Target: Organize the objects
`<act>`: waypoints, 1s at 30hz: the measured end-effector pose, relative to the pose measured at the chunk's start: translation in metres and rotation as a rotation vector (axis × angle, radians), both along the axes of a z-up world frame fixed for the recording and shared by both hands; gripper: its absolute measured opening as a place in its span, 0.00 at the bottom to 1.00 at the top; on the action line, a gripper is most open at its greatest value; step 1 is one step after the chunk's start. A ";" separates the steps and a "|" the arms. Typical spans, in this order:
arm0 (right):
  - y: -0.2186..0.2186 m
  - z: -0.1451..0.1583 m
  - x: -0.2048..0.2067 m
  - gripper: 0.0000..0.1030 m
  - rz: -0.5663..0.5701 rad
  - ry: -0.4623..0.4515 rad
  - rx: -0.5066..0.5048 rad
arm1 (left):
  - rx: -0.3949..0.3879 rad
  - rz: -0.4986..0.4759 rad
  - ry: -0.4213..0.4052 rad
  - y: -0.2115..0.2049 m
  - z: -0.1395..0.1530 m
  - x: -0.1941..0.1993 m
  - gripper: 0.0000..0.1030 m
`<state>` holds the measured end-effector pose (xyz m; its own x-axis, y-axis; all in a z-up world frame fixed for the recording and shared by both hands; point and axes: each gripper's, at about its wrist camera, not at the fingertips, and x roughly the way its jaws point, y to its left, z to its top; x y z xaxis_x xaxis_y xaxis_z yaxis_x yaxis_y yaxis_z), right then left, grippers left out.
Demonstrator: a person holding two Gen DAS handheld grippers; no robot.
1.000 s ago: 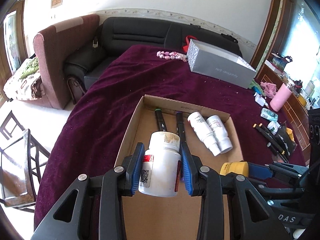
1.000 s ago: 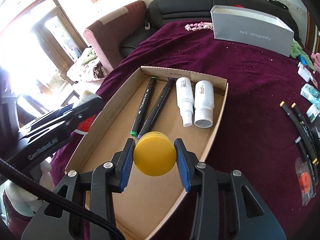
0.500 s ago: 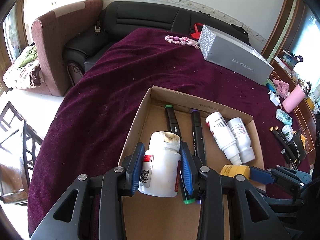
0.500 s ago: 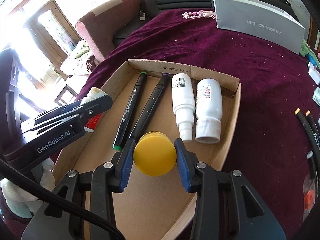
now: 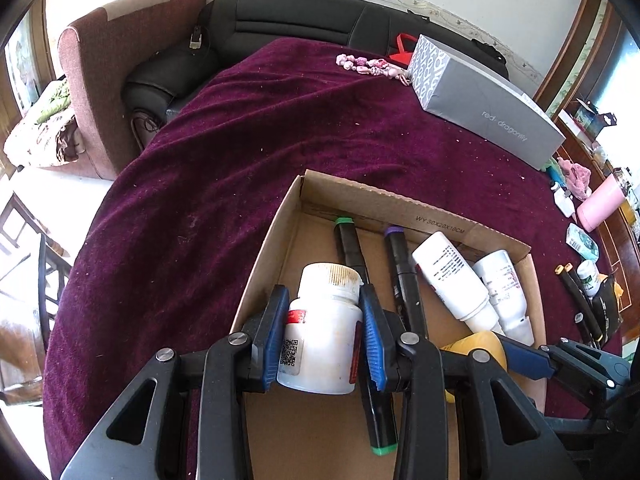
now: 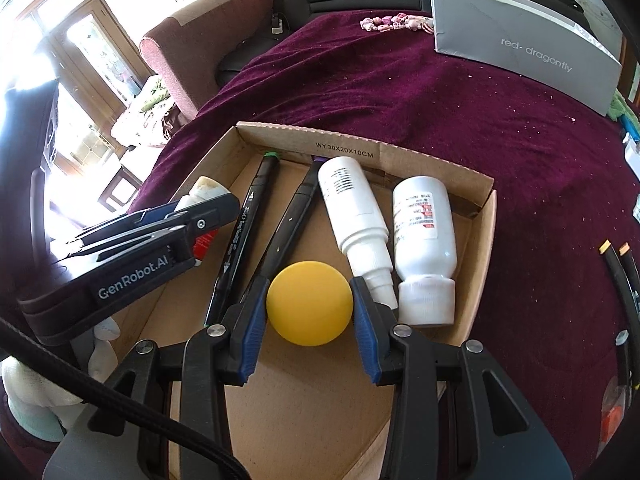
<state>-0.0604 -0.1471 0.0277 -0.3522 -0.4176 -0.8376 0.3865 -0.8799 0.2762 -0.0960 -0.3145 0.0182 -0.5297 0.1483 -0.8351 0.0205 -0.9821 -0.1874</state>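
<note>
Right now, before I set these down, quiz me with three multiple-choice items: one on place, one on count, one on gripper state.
1. Where do the two black markers lie?
A. In the cardboard box
B. On the cloth
C. On the sofa

2. How many white bottles lie on the box floor, held one aside?
A. One
B. Two
C. Four

3. What does the right gripper hold?
A. Nothing
B. A marker
C. A yellow round object

Answers: A, they rest on the box floor; B, a spray bottle beside a capped bottle; C, both pads press its sides.
</note>
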 end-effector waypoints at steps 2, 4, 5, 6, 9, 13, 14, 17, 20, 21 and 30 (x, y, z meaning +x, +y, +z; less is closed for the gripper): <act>-0.001 0.000 -0.001 0.38 0.003 0.003 0.003 | 0.010 0.004 0.002 -0.001 0.000 -0.002 0.30; -0.002 0.000 -0.002 0.38 0.004 0.004 0.002 | 0.009 0.005 0.004 0.000 0.000 -0.003 0.30; -0.002 0.000 -0.002 0.38 0.005 0.003 0.002 | 0.008 0.005 0.005 0.000 0.000 -0.002 0.30; -0.002 0.000 -0.002 0.38 0.005 0.003 0.001 | 0.008 0.005 0.005 0.000 0.000 -0.002 0.30; -0.002 0.000 -0.003 0.38 0.006 0.001 -0.001 | 0.027 0.010 0.006 -0.001 0.000 -0.002 0.30; 0.002 -0.001 -0.006 0.42 -0.010 -0.018 -0.034 | 0.065 0.005 0.012 -0.004 0.003 -0.001 0.31; 0.003 -0.001 -0.006 0.43 -0.013 -0.020 -0.043 | 0.069 0.001 0.014 -0.004 0.005 0.000 0.31; 0.005 0.004 -0.004 0.45 -0.018 -0.008 -0.056 | 0.099 0.000 0.014 -0.007 0.010 0.002 0.36; 0.008 0.014 0.000 0.49 -0.026 0.015 -0.074 | 0.112 0.015 0.013 -0.011 0.016 0.007 0.36; 0.009 0.016 0.001 0.49 -0.027 0.021 -0.080 | 0.119 0.017 0.015 -0.013 0.019 0.009 0.36; 0.035 0.043 0.022 0.55 -0.064 0.071 -0.132 | 0.222 0.015 0.046 -0.018 0.054 0.063 0.36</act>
<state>-0.0381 -0.1126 0.0710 -0.4378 -0.4977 -0.7487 0.3537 -0.8610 0.3655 -0.0333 -0.3325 0.0726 -0.5696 0.3179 -0.7580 0.0211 -0.9162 -0.4001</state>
